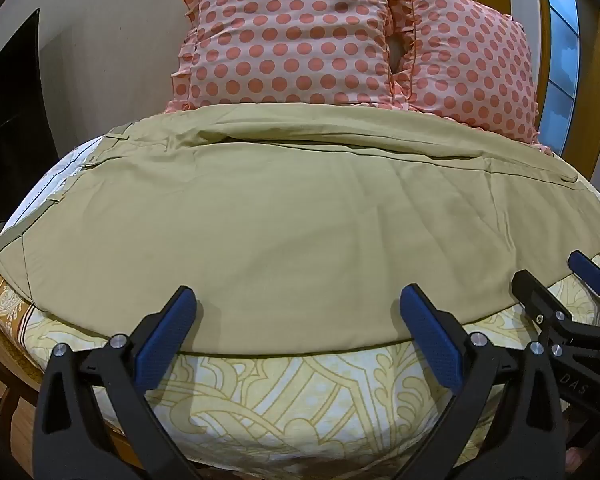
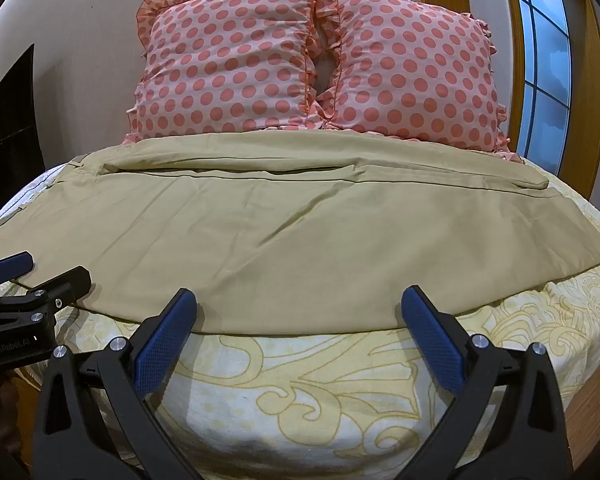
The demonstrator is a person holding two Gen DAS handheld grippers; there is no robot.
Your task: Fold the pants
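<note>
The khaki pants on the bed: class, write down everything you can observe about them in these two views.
The khaki pants are of a thin, smooth woven cloth, lightly creased. They lie flat across the patterned bedsheet, lengthwise from side to side, waistband with belt loops at the left, leg ends at the right. One leg lies beside the other, a long seam line between them. Their far edge touches the polka-dot pillows. The left tongs and right tongs are open at the near edge, gripping nothing.

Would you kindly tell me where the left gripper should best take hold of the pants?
Probably the near edge of the pants, coming in low from the front. That edge lies flat across the bedsheet, right ahead of the open left gripper, so one finger could slide underneath.
</note>
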